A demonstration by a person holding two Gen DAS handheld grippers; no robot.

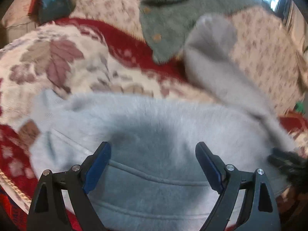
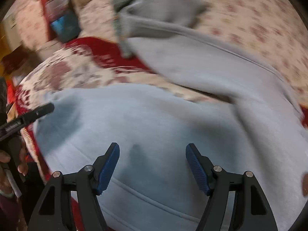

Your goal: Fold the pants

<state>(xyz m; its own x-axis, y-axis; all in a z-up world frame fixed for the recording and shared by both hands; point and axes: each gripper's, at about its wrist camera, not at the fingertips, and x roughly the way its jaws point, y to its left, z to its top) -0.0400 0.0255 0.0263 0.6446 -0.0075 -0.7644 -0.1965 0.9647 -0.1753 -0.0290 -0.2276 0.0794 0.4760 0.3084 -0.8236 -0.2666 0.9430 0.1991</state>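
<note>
Both wrist views are motion-blurred. A bed covering, a cream blanket [image 1: 63, 63] with maroon leaf motifs and red borders, fills the middle and left of each frame; a cream sheet with small pink flowers [image 1: 269, 53] lies along the upper right.

The pale grey fleece pants [image 1: 154, 134] spread across the lower half of both frames. The waist end, with its stitched seams, sits at the bottom centre under the grippers; one leg runs up to the upper right, its cuff reaching a grey-green buttoned garment [image 1: 165, 19] at top centre. In the right wrist view the same leg [image 2: 211, 61] crosses from upper centre to the right edge.

A blue box-like object [image 1: 53, 2] sits at upper left; too blurred to identify.

Left gripper [image 1: 153, 150]: jaws spread wide, blue pads above the pants, nothing between them. Right gripper [image 2: 152, 152]: jaws likewise released, empty, over the waist area. One finger of the left gripper [image 2: 38, 112] shows at the left edge of the right wrist view, with the person's hand [image 2: 11, 165] below it.
</note>
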